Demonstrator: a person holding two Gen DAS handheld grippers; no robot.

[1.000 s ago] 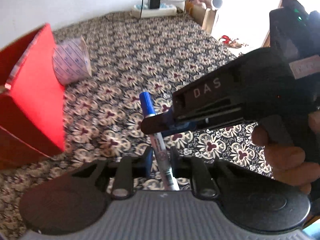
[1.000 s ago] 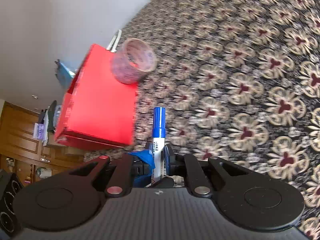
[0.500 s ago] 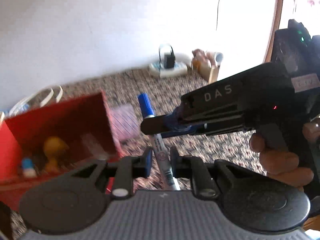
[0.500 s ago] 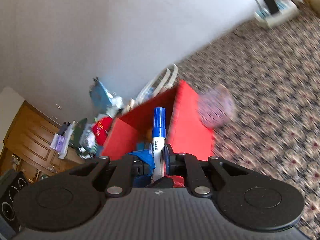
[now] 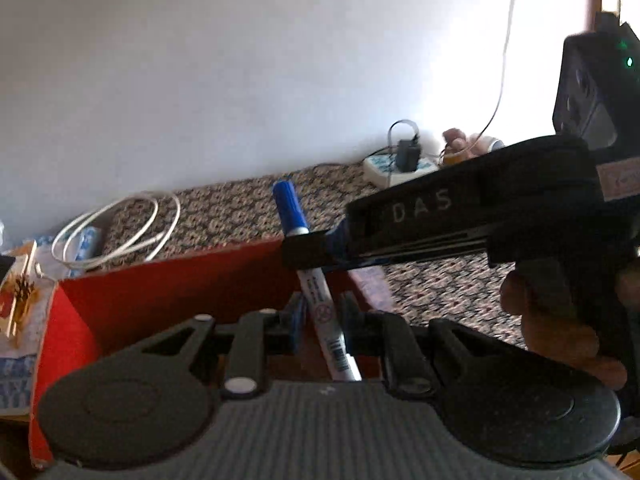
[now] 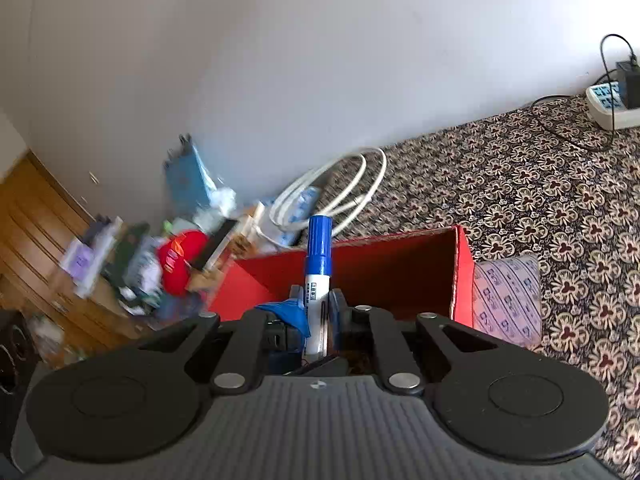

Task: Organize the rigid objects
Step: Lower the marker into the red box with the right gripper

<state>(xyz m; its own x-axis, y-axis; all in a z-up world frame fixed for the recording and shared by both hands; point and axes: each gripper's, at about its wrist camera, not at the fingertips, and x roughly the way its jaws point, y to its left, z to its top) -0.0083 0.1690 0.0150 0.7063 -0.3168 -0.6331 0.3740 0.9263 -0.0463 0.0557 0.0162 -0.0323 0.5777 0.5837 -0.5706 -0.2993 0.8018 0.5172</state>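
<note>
Marker in both grippers, right gripper and left gripper clamped on it, we are now hovering over the red box, having swung up from the carpet, ready for dropping.

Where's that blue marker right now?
The blue marker is pinched in the right claw, held up over the open red box, in both wrist views.

White letters "DAS" stand on the side of the black right gripper, seen in the left wrist view. The marker carries a barcode and small blue print on its white barrel, too small to read. A pale label at that view's right edge bears marks too blurred to make out.
</note>
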